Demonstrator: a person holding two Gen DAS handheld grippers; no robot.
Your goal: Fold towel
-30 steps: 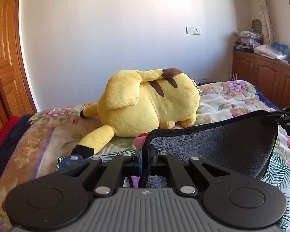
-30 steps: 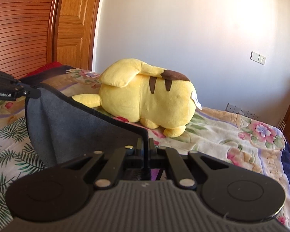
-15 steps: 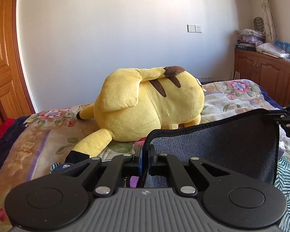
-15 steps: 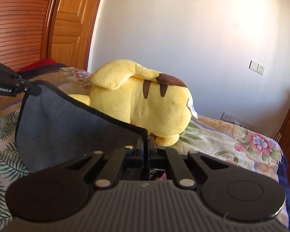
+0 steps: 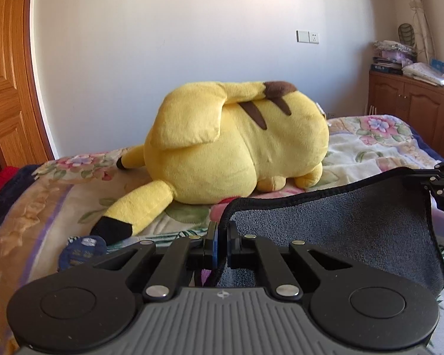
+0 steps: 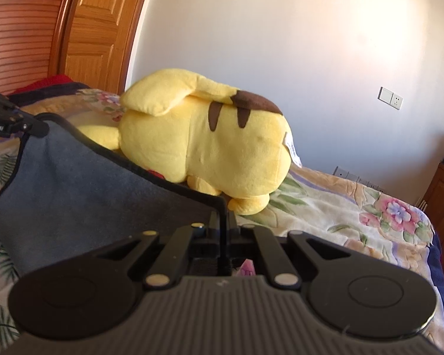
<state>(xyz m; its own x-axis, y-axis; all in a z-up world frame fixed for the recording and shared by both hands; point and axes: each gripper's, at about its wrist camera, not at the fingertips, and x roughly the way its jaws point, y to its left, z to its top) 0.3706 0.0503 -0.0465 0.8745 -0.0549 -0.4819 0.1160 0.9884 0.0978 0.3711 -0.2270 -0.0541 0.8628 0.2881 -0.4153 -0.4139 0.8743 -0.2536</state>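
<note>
A dark grey towel point(image 5: 334, 230) with black edging hangs stretched between my two grippers above the bed. My left gripper point(image 5: 221, 236) is shut on its near left corner. My right gripper point(image 6: 222, 224) is shut on the other top corner, and the towel point(image 6: 83, 189) spreads away to the left in that view. The right gripper shows at the right edge of the left wrist view point(image 5: 442, 177); the left gripper shows at the left edge of the right wrist view point(image 6: 29, 124). The towel's lower part droops towards the bedspread.
A large yellow plush toy point(image 5: 236, 145) lies on the floral bedspread point(image 5: 370, 145) just beyond the towel, also in the right wrist view point(image 6: 204, 145). A small blue pouch point(image 5: 83, 251) lies near the plush tail. Wooden doors point(image 6: 97, 29) stand left, a cabinet point(image 5: 414, 109) right.
Both grippers have carried the held towel forward towards the plush toy, which now looks larger and closer. The towel's top edge sits lower. Both grips are unchanged.
</note>
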